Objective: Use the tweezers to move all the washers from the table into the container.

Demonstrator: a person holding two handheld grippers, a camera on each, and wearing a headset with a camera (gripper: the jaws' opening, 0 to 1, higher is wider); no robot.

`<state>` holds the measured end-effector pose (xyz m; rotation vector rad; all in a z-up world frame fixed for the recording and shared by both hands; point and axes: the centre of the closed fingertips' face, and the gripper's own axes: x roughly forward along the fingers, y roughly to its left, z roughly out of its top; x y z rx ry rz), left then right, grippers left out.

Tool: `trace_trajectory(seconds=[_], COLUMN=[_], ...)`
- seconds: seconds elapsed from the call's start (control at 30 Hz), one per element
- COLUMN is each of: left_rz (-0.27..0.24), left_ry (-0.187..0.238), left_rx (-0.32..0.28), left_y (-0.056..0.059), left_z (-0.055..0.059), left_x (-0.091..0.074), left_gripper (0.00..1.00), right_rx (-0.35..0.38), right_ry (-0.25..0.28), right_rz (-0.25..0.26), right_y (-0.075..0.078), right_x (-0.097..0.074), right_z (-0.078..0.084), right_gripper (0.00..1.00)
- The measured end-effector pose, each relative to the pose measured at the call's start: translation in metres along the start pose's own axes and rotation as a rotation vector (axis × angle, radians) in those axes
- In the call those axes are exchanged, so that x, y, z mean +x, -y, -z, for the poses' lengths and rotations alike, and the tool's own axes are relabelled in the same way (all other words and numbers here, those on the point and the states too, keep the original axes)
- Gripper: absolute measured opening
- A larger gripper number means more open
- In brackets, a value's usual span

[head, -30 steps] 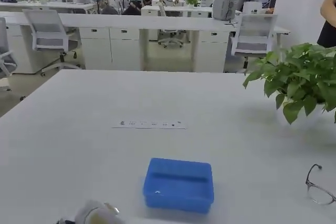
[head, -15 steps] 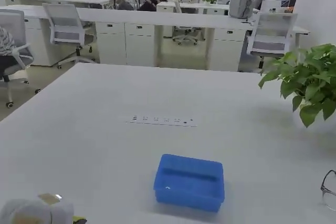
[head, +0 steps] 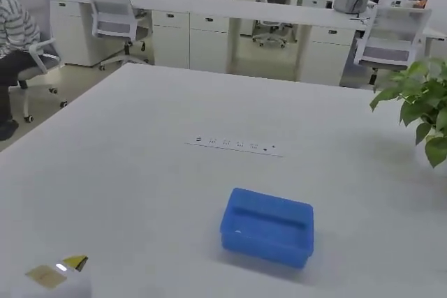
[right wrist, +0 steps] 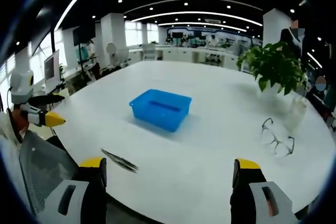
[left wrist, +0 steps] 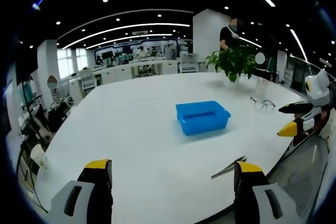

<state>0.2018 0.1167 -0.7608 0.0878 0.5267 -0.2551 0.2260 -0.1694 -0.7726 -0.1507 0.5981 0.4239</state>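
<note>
Both grippers are being held over the near edge of a white table (head: 140,193). The left gripper (left wrist: 172,174) and the right gripper (right wrist: 168,169) are each being held with jaws spread wide, and nothing is being gripped. The tweezers (right wrist: 119,160) are being seen lying flat on the table near that edge, between the two grippers and untouched. The blue container (head: 262,242) is being shown further in, well apart from the tweezers. A pair of glasses (right wrist: 277,137) and a potted plant (right wrist: 273,66) are being seen off to its right.
</note>
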Motion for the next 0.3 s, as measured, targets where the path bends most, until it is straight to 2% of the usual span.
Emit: trace_trajectory(seconds=[0.1,0.3], left_rz=[-0.003,-0.021], left_ry=[0.002,0.015], left_rx=[-0.012,0.000], left_y=[0.0012,-0.0018], left_z=[0.0045,0.0030], left_x=[-0.0022,-0.0036], left_gripper=[0.99,0.99], right_rx=[0.007,0.020], right_ry=[0.011,0.001], right_rz=[0.019,0.015], right_y=[0.0040,0.0051], right_x=[-0.0012,-0.0006], right_z=[-0.0013,0.0009], right_gripper=[0.99,0.99])
